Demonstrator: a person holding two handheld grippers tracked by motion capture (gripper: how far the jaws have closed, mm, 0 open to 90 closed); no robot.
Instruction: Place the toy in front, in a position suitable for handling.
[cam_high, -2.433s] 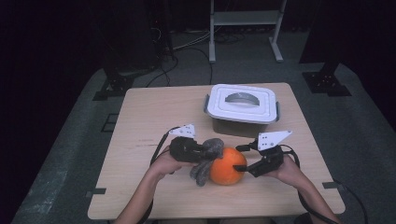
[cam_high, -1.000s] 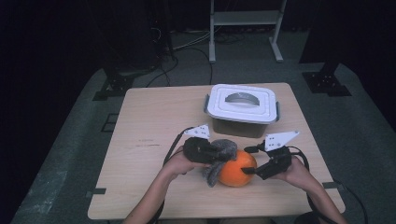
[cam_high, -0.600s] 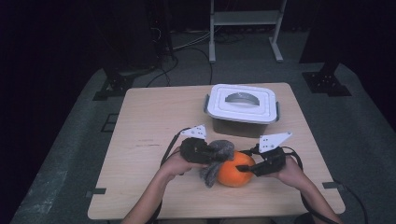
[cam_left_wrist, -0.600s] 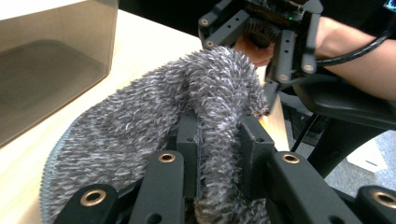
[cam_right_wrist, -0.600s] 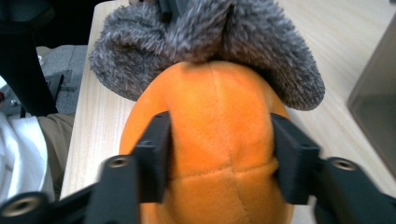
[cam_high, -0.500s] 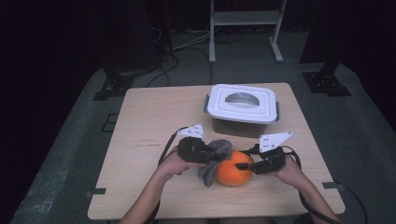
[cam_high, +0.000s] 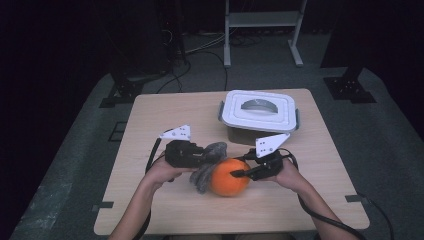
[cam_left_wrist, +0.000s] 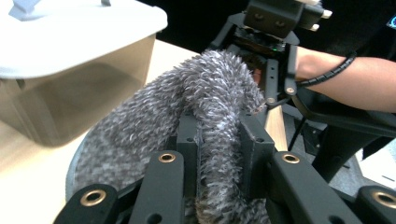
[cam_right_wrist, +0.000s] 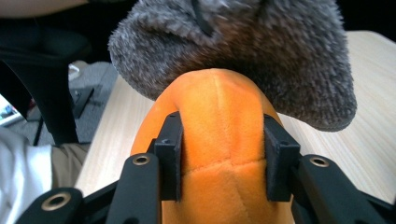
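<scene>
An orange plush ball (cam_high: 229, 177) rests on the table near the front edge, and a grey fuzzy cloth (cam_high: 207, 165) drapes against its left side. My left gripper (cam_high: 201, 161) comes in from the left, shut on the cloth; in the left gripper view a fold of the cloth (cam_left_wrist: 140, 126) is pinched between its fingertips (cam_left_wrist: 218, 135). From the right, my right gripper (cam_high: 238, 174) is shut on the ball. Its jaws have just been closing, and they now press into the orange plush (cam_right_wrist: 219, 107) on both sides (cam_right_wrist: 222, 140). The cloth (cam_right_wrist: 261, 56) lies over the ball's far side.
A lidded white and clear plastic box (cam_high: 260, 112) stands on the wooden table (cam_high: 165, 110) behind the ball, close to the left gripper's side (cam_left_wrist: 70, 56). Cables trail from both grippers toward the table's front. A dark floor and stands lie beyond.
Both hands have shifted left along the table, taking the ball and cloth with them. The right gripper's jaws have closed onto the orange ball.
</scene>
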